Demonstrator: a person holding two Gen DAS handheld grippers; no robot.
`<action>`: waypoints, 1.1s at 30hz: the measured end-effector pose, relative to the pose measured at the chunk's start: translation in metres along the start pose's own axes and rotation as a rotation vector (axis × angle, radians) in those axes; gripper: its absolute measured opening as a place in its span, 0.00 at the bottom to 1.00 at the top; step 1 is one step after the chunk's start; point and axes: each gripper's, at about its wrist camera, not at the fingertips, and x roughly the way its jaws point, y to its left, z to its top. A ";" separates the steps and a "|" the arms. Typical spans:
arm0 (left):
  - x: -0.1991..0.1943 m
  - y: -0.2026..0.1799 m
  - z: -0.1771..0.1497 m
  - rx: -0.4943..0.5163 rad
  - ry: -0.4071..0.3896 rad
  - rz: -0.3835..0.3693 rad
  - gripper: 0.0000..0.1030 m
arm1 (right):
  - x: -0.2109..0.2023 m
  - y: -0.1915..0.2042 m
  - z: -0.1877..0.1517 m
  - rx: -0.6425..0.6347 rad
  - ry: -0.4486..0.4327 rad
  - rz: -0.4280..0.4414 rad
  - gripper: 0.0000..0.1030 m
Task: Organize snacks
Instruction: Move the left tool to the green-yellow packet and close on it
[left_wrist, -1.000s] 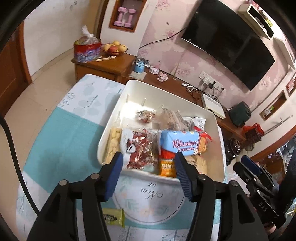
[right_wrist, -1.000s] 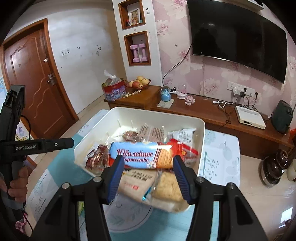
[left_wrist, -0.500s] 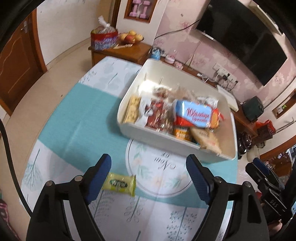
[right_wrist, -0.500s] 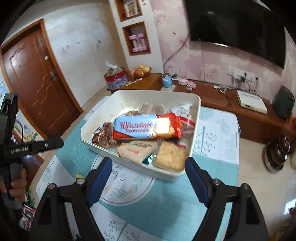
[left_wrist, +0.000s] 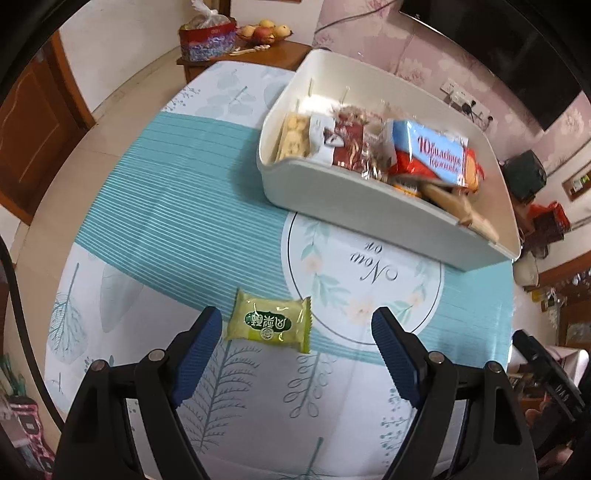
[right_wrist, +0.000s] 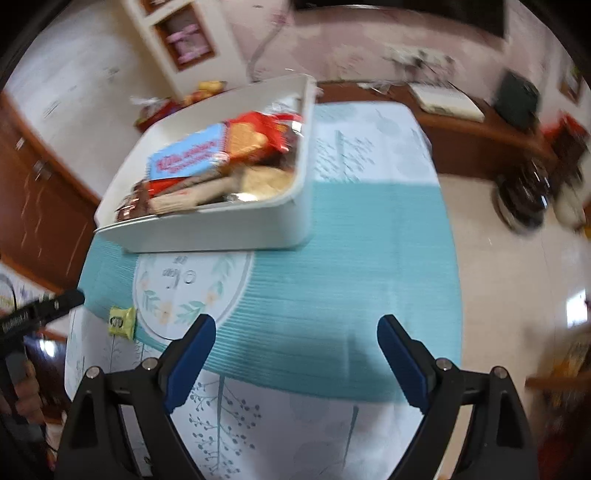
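A yellow-green snack packet (left_wrist: 269, 325) lies flat on the tablecloth. My left gripper (left_wrist: 295, 317) hangs over it, open, with the packet between the fingers and nearer the left one; the pads do not touch it. Beyond stands the white bin (left_wrist: 369, 206), filled with snacks, a blue biscuit pack (left_wrist: 432, 155) on top. My right gripper (right_wrist: 295, 325) is over bare teal cloth, its jaws opening with nothing between them. In the blurred right wrist view the bin (right_wrist: 221, 232) sits at upper left and the packet (right_wrist: 122, 322) far left.
The table's near and right edges border a pale floor (right_wrist: 517, 277). A wooden sideboard (left_wrist: 258, 51) behind holds a fruit bowl and a red bag. A hand (right_wrist: 26, 387) holds the left gripper's body (right_wrist: 44, 310) at the right wrist view's left edge.
Both grippers drew back from the bin, tilted down toward the table and spread their jaws. The yellow-green packet now lies between the left fingers. The right view rolled and blurred.
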 end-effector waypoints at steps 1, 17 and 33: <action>0.004 0.001 -0.002 0.011 0.001 0.000 0.80 | -0.002 -0.001 -0.003 0.025 -0.009 -0.011 0.88; 0.043 0.009 -0.014 0.176 0.022 -0.050 0.80 | -0.046 0.040 -0.049 0.189 -0.256 -0.143 0.95; 0.070 0.017 -0.011 0.235 0.102 -0.053 0.68 | -0.047 0.069 -0.076 0.286 -0.256 -0.155 0.95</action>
